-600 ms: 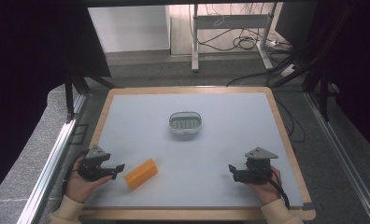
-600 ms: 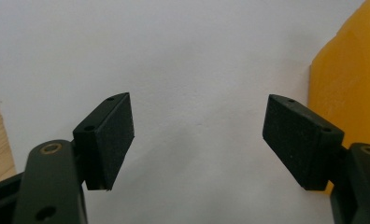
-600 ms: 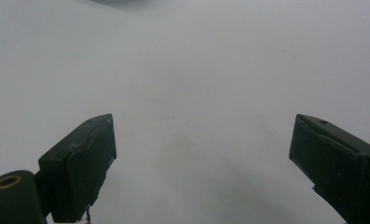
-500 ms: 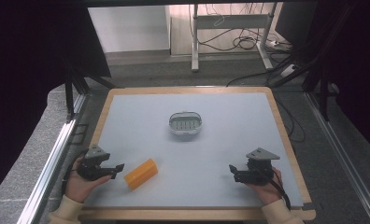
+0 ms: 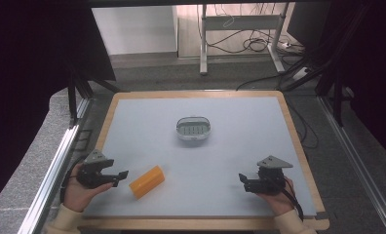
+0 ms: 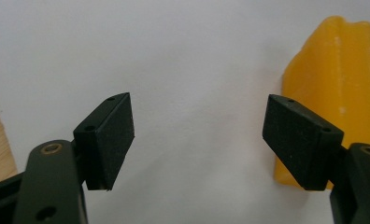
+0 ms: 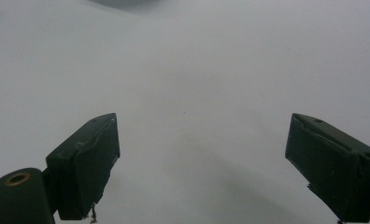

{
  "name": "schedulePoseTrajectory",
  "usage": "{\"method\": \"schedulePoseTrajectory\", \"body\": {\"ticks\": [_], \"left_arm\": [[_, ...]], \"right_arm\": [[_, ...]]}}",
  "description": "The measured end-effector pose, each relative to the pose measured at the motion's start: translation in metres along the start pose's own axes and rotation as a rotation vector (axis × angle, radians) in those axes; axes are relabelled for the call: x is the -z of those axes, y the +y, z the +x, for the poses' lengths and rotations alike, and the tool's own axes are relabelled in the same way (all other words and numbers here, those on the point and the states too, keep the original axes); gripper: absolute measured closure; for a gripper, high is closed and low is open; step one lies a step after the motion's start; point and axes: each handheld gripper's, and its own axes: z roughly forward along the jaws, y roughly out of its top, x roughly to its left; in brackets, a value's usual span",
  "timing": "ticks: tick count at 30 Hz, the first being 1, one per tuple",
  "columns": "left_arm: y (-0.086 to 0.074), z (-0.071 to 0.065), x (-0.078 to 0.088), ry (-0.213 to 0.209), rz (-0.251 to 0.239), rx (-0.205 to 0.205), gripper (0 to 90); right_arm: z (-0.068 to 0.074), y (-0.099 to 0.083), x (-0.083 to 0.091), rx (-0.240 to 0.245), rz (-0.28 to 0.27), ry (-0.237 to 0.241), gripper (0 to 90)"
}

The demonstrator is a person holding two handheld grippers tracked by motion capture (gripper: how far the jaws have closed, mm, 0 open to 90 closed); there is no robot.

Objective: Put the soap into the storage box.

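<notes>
A yellow-orange block [image 5: 146, 181] lies on the pale table [image 5: 240, 146] near the front left. My left gripper [image 5: 122, 175] sits just left of it, held in a hand, jaws open and pointing toward it. In the left gripper view the block [image 6: 335, 88] stands beyond the right jaw, and my left gripper [image 6: 199, 133] holds nothing. A small oval dish [image 5: 193, 128] with a perforated green insert rests at the table's middle. My right gripper [image 5: 241, 181] is at the front right, open, pointing left. In the right gripper view my right gripper [image 7: 202, 158] has bare table between its jaws.
A wooden rim [image 5: 298, 141] frames the table. Metal rails [image 5: 54, 170] run along the left side. Behind the table stand a desk frame and cables [image 5: 244, 39] on the floor.
</notes>
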Motion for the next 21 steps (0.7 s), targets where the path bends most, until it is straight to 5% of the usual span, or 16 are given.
{"method": "schedulePoseTrajectory", "body": {"ticks": [21], "left_arm": [[0.0073,-0.0018,0.0053,0.01,0.003,-0.014,25.1]], "right_arm": [[-0.0026,-0.0018,-0.0007,0.021,0.024,-0.012,11.8]]}}
